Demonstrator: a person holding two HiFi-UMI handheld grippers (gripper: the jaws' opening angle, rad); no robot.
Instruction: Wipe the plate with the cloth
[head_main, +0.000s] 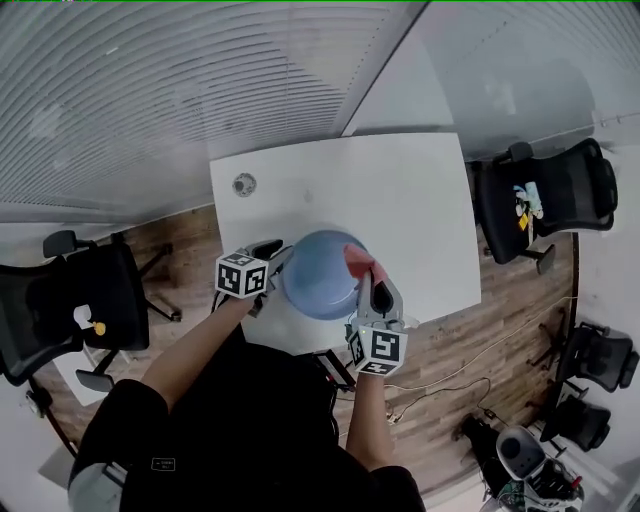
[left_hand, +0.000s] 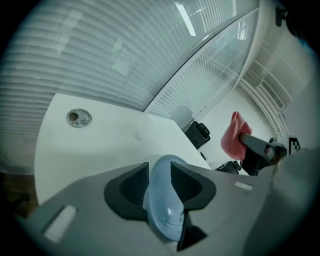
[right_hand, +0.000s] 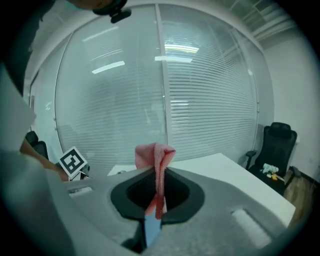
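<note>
A round blue plate hangs above the front edge of the white table. My left gripper is at its left rim. In the left gripper view the plate fills the gap between the dark pads of the left gripper, touching both. My right gripper is at the plate's right rim, shut on a pink cloth. The right gripper view shows the cloth sticking up from the right gripper, with a blue sliver of plate under it. From the left gripper view the cloth shows at right.
A round cable grommet sits in the table's far left corner. Black office chairs stand at the right and left of the table. A glass wall with blinds runs behind it. Cables lie on the wooden floor.
</note>
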